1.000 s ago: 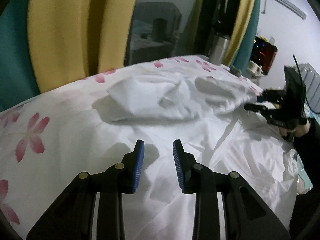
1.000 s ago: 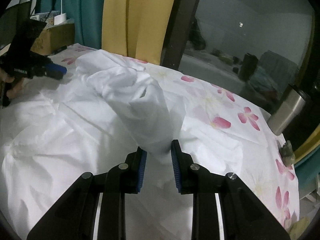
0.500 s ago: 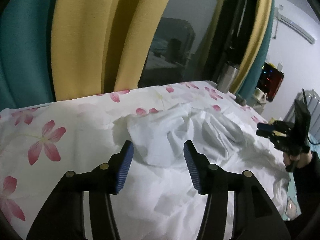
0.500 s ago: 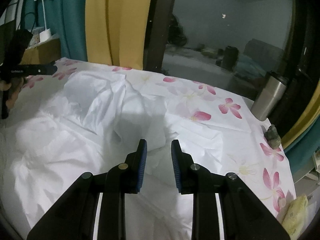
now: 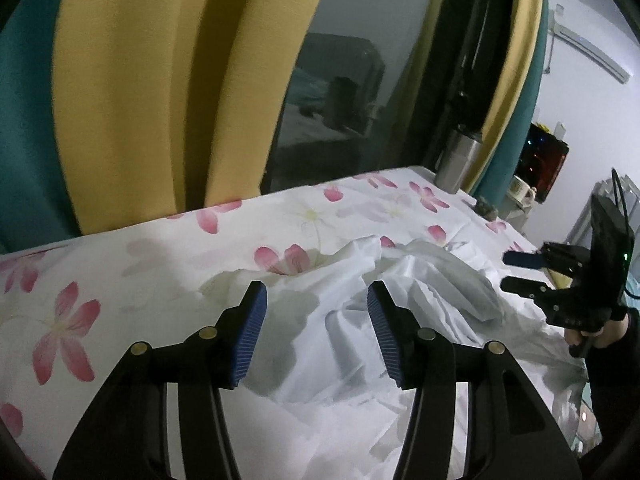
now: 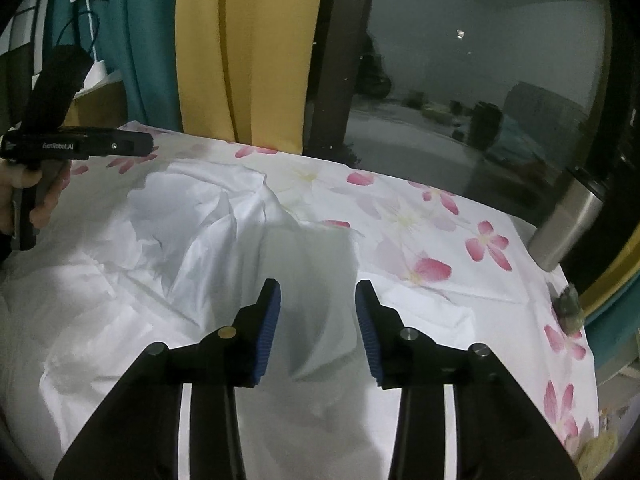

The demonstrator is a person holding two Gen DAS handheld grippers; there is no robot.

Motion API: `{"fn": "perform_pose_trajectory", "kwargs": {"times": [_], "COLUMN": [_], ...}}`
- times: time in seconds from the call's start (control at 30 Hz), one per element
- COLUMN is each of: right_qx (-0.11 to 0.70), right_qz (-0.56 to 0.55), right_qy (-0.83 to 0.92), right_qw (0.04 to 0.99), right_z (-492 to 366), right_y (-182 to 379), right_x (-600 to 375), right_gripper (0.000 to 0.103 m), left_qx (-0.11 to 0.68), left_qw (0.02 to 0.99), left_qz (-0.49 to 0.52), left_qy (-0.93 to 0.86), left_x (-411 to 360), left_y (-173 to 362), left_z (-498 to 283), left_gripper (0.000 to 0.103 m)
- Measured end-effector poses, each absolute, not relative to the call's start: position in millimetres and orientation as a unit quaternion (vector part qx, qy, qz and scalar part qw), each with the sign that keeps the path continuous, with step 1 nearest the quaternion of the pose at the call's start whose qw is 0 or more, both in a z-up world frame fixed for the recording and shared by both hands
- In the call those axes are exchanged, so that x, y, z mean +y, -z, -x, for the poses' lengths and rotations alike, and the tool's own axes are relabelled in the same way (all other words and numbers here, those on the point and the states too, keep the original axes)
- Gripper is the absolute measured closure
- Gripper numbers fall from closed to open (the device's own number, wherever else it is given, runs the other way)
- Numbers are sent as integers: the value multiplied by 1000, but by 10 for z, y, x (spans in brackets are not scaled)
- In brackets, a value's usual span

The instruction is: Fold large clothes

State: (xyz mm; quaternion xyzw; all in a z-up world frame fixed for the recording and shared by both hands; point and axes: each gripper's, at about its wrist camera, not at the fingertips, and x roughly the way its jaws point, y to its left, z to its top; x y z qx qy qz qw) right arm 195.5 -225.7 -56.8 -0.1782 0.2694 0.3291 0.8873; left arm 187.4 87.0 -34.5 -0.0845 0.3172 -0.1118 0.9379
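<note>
A large white garment lies crumpled on the floral bedsheet, its near part folded over. My left gripper hovers above the garment's left edge, open, with nothing between its blue pads. At the right of this view a hand holds my right gripper above the cloth. In the right wrist view the right gripper hangs over the folded white garment; its jaws are opening and the cloth lies below them, not gripped. The left gripper shows side-on at the upper left.
A steel tumbler stands at the bed's far corner by the dark glass door, with a small figurine near it. Yellow and teal curtains hang behind the bed. A mug sits beyond the bed.
The right gripper let go of the raised white fold, which dropped flat, and lifted with jaws spreading. The left gripper opened wider and drew up and away from the cloth.
</note>
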Motion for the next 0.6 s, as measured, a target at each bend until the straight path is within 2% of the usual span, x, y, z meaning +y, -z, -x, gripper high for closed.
{"fn": "perform_pose_trajectory", "kwargs": {"times": [0.4, 0.43, 0.47, 0.5, 0.6], "right_qx": [287, 292, 295, 298, 304], "right_qz": [189, 190, 191, 193, 201], "right_qy": [-356, -360, -362, -364, -368], "right_qw": [869, 866, 863, 861, 855], "right_z": [-2224, -2240, -2249, -2250, -2231], "right_y": [732, 767, 790, 817, 889], "right_x": [-1939, -1914, -1894, -1873, -1833], "right_gripper": [64, 64, 64, 64, 64], "left_qx": [381, 384, 390, 400, 405], "left_qw": [910, 908, 905, 901, 899], "left_qz": [87, 87, 86, 83, 80], "left_qy": [141, 145, 147, 146, 147], "left_x": [807, 801, 792, 783, 760], "left_y": [743, 765, 794, 832, 896], "left_z": [-2068, -2068, -2072, -2077, -2043], "left_gripper": [48, 51, 64, 69, 71]}}
